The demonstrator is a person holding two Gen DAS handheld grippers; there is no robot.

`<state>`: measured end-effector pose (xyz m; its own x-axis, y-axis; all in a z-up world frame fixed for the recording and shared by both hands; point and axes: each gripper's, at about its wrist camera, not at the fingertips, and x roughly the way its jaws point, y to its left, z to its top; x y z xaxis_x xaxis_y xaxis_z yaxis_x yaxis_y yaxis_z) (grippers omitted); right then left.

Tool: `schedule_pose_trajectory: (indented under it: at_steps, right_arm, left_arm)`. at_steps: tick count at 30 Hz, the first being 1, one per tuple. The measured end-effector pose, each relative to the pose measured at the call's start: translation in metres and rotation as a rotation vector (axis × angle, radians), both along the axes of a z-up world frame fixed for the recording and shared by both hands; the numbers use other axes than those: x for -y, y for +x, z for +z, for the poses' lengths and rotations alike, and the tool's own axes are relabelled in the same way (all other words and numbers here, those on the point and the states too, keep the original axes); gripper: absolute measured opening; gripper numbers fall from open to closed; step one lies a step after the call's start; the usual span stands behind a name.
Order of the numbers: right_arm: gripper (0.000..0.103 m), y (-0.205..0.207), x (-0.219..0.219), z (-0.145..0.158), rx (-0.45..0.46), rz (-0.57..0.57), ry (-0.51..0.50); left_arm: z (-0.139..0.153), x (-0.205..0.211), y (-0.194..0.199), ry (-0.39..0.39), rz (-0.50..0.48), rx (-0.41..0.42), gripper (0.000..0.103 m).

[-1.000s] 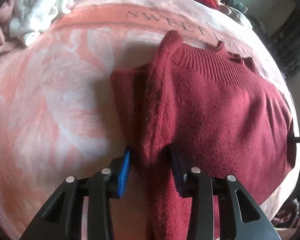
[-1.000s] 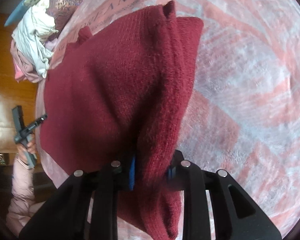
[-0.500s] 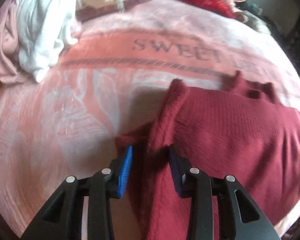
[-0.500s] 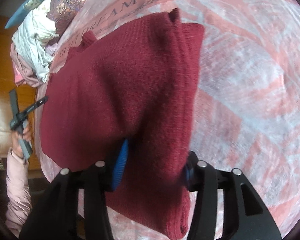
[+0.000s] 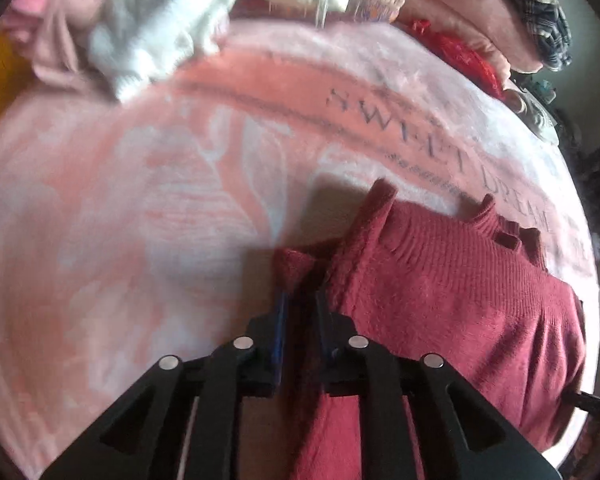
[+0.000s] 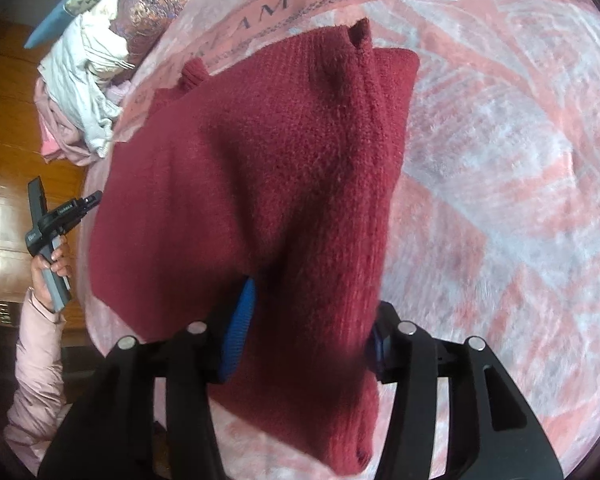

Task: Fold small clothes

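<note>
Maroon sweater (image 5: pixel 440 312) lies part-folded on the pink blanket (image 5: pixel 148 216), lower right of frame. Left gripper (image 5: pixel 300 312), jaws just closing, pinches its left edge. Right gripper (image 6: pixel 308 320), jaws just opening, stands apart around a fold

Pink lettered blanket (image 5: pixel 140 208) under maroon sweater (image 5: pixel 440 300) and heaped clothes (image 5: pixel 140 28).

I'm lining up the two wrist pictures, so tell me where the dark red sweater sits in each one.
Left wrist view: the dark red sweater fills the lower right, one folded edge running down between the left gripper jaws.
Right wrist view: it fills the centre, from top middle down between the right gripper jaws.
Shared landmark: the pink blanket with dark lettering, beyond the sweater's far edge in both.
</note>
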<state>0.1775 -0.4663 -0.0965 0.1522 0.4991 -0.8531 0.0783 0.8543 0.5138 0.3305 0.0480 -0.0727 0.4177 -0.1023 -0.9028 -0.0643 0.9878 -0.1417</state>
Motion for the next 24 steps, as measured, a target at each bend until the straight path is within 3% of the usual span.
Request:
schedule_pose_trajectory:
  at_steps: [4, 6, 8, 12, 14, 16, 18, 24]
  right_arm:
    - [0.054, -0.007, 0.007, 0.008, -0.005, -0.024, 0.001]
    - [0.054, -0.008, 0.009, 0.006, -0.023, -0.044, 0.004]
    - [0.051, -0.009, 0.011, 0.001, -0.044, -0.053, 0.003]
    - [0.035, -0.004, -0.003, -0.007, -0.071, -0.057, -0.088]
    - [0.027, -0.004, -0.006, -0.003, -0.076, -0.067, -0.103]
    - [0.023, -0.004, -0.015, 0.007, -0.071, -0.062, -0.147]
    - [0.022, -0.003, -0.029, 0.019, -0.063, -0.050, -0.219]
    - [0.021, -0.001, -0.071, 0.052, -0.046, -0.047, -0.374]
  left_arm:
    - [0.028, 0.031, -0.026, -0.016, -0.122, 0.043, 0.013]
    - [0.029, 0.054, -0.036, -0.015, -0.201, 0.028, 0.020]
    - [0.019, 0.070, -0.041, 0.033, -0.245, 0.004, 0.024]
    - [-0.030, 0.075, -0.035, 0.044, -0.210, -0.132, 0.033]
    - [-0.038, 0.069, -0.034, 0.003, -0.202, -0.121, 0.035]
    - [-0.038, 0.071, -0.035, 0.015, -0.228, -0.120, 0.036]
    - [-0.036, 0.074, -0.036, 0.036, -0.269, -0.113, 0.038]
    - [-0.038, 0.067, -0.037, -0.004, -0.278, -0.107, 0.039]
